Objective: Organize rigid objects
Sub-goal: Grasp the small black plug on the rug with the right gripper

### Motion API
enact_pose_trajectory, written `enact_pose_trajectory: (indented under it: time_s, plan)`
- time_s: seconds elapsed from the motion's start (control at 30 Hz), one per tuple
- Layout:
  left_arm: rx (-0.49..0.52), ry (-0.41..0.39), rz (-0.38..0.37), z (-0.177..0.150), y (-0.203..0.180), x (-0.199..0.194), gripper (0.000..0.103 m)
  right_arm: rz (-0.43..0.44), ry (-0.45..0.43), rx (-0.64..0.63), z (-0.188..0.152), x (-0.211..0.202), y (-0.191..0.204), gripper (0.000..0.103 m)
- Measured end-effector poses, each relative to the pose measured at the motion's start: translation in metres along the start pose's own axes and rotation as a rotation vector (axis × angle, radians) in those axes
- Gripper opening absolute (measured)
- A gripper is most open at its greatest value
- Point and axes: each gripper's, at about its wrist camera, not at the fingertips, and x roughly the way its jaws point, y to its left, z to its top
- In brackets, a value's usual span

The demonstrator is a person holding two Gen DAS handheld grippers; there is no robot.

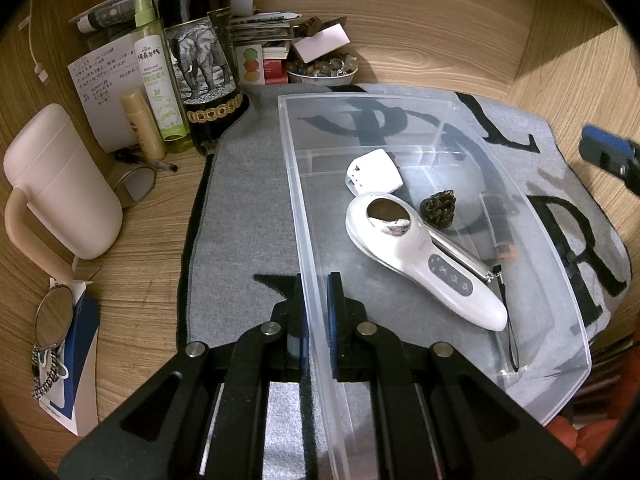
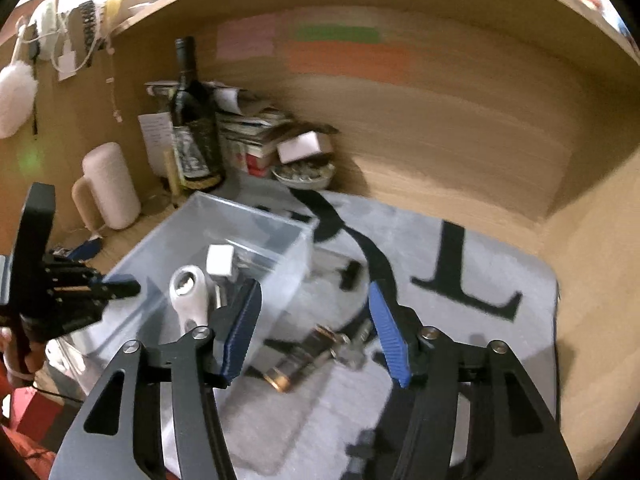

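Observation:
A clear plastic bin (image 1: 460, 104) sits on a grey mat (image 1: 240, 208). In the left wrist view it holds a white handheld device (image 1: 424, 256), a white cap-like piece (image 1: 374, 172) and a small pine cone (image 1: 439, 207). My left gripper (image 1: 316, 312) is shut on the bin's left wall. In the right wrist view my right gripper (image 2: 316, 332) is open and empty above the mat, to the right of the bin (image 2: 248, 220). A dark cylindrical object with a brass end (image 2: 304, 360) lies on the mat between its fingers, apart from them. The left gripper shows there at the bin's left (image 2: 116, 286).
A wine bottle (image 1: 200, 56), a green spray bottle (image 1: 156, 76), a cream mug (image 1: 60, 184), papers and a bowl of small items (image 1: 322, 70) crowd the back left corner. A round mirror (image 1: 54, 316) lies at the left. Wooden walls (image 2: 440, 128) enclose the desk.

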Motion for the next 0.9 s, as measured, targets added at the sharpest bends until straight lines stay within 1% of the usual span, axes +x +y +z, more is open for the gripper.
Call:
enact_pose_trajectory:
  time_s: [0.3,0.43,0.7,0.83,0.9]
  plan:
    - [0.001,0.0,0.0,0.0,0.0,0.0,0.007,-0.058,0.09,0.088,-0.044,0.001,-0.028,0.053]
    - [0.001,0.0,0.0,0.0,0.0,0.0,0.007,-0.062,0.143,0.126,-0.064,0.006,-0.034,0.053]
    - [0.0,-0.002,0.0,0.0,0.0,0.0,0.007,-0.048,0.234,0.176,-0.095,0.02,-0.04,0.053]
    - [0.0,-0.001,0.0,0.0,0.0,0.0,0.007,-0.035,0.271,0.174,-0.109,0.029,-0.038,0.053]
    - [0.0,-0.001,-0.001,0.0,0.0,0.0,0.007,-0.048,0.272,0.169,-0.113,0.031,-0.037,0.046]
